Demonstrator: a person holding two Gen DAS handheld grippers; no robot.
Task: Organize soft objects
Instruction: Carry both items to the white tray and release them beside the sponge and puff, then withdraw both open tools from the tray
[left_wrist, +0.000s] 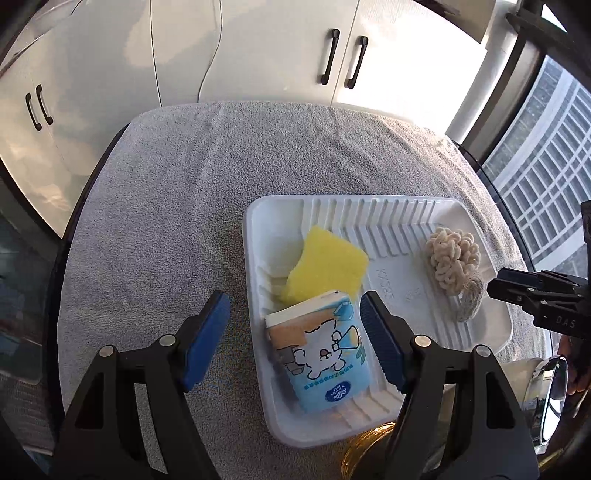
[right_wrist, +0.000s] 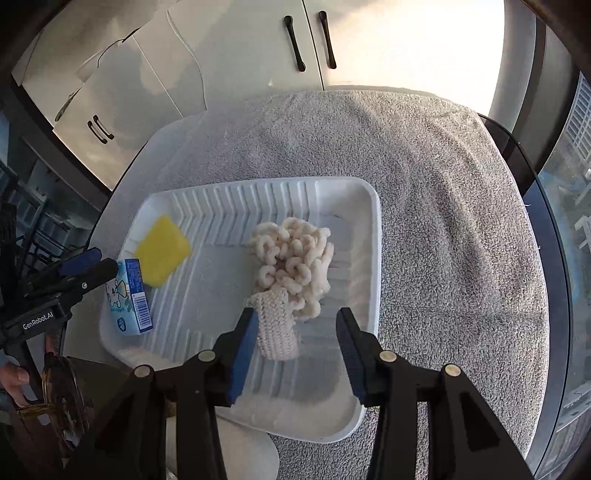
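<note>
Tissue pack (left_wrist: 321, 350) and crochet scrubber (right_wrist: 291, 269) lie between wide-spread fingers in tray (left_wrist: 369, 206).

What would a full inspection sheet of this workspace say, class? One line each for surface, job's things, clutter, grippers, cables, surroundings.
Surface: grey terry towel covering a dark-edged table.
Job's things: white ribbed foam tray holding a yellow sponge, a blue cartoon-printed tissue pack leaning on the sponge, and a cream crocheted scrubber.
Clutter: amber glass object at the near edge, partly hidden.
Grippers: left gripper open around the pack; right gripper open over the scrubber.
Cables: thin wire against the cabinets.
Surroundings: white cabinets, window.
</note>
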